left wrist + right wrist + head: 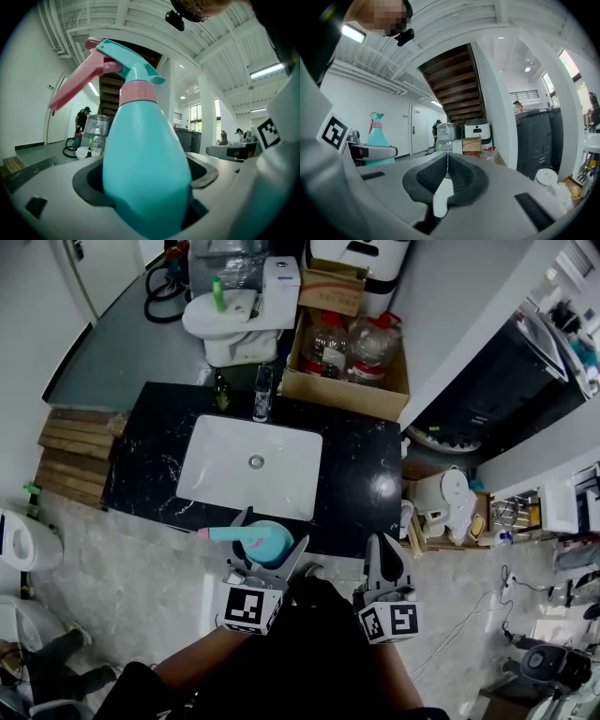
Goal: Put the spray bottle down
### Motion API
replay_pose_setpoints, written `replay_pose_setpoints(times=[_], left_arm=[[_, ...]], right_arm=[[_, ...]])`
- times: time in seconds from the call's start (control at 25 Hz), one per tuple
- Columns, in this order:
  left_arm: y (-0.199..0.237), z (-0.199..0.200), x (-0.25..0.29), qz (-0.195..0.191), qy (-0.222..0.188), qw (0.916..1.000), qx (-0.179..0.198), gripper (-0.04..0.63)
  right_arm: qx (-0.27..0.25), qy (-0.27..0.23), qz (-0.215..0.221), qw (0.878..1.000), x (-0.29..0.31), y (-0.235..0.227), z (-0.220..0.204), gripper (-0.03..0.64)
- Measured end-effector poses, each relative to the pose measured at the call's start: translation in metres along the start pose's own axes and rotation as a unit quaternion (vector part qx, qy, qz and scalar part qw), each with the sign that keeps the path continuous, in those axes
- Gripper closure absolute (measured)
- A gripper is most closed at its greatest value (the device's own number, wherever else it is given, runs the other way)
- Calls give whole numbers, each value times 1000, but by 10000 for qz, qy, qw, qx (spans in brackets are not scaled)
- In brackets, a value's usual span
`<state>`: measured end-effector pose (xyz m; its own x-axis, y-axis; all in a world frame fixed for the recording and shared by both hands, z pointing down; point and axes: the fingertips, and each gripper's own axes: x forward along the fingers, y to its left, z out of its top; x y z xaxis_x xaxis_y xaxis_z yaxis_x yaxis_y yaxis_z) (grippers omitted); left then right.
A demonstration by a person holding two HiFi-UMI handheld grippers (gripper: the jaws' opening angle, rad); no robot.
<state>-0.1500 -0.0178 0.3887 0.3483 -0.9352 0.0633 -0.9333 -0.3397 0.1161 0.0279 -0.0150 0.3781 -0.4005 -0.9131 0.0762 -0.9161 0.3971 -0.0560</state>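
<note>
A teal spray bottle (265,542) with a pink trigger and collar sits clamped in my left gripper (269,551), held near the front edge of the black counter (366,484). In the left gripper view the spray bottle (145,173) fills the middle between the jaws, its pink trigger pointing up and left. My right gripper (384,563) hangs to the right of it, shut with nothing between its pads (447,180). From the right gripper view the spray bottle (378,138) shows at the left.
A white sink basin (251,465) is set into the counter, with a faucet (263,393) behind it. A toilet (239,315) and a cardboard box of water bottles (347,357) stand beyond. A white kettle (441,493) sits to the right.
</note>
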Motion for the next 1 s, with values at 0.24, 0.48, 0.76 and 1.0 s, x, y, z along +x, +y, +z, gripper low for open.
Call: replay_pose_setpoints(times=[0.24, 0.48, 0.76, 1.0], left_arm=[[9, -6, -6, 134, 3, 9998, -134, 149], [13, -5, 17, 153, -48, 9998, -68, 149], [9, -3, 72, -32, 63, 9999, 84, 149], [4, -11, 129, -214, 253, 9992, 221, 149]], right_arm=[[-107, -40, 335, 9994, 17, 22, 3, 600], [-124, -98, 385, 9991, 33, 17, 6, 600], [-97, -182, 253, 9995, 65, -7, 10, 599], [-99, -187, 204, 9996, 96, -33, 11, 600]])
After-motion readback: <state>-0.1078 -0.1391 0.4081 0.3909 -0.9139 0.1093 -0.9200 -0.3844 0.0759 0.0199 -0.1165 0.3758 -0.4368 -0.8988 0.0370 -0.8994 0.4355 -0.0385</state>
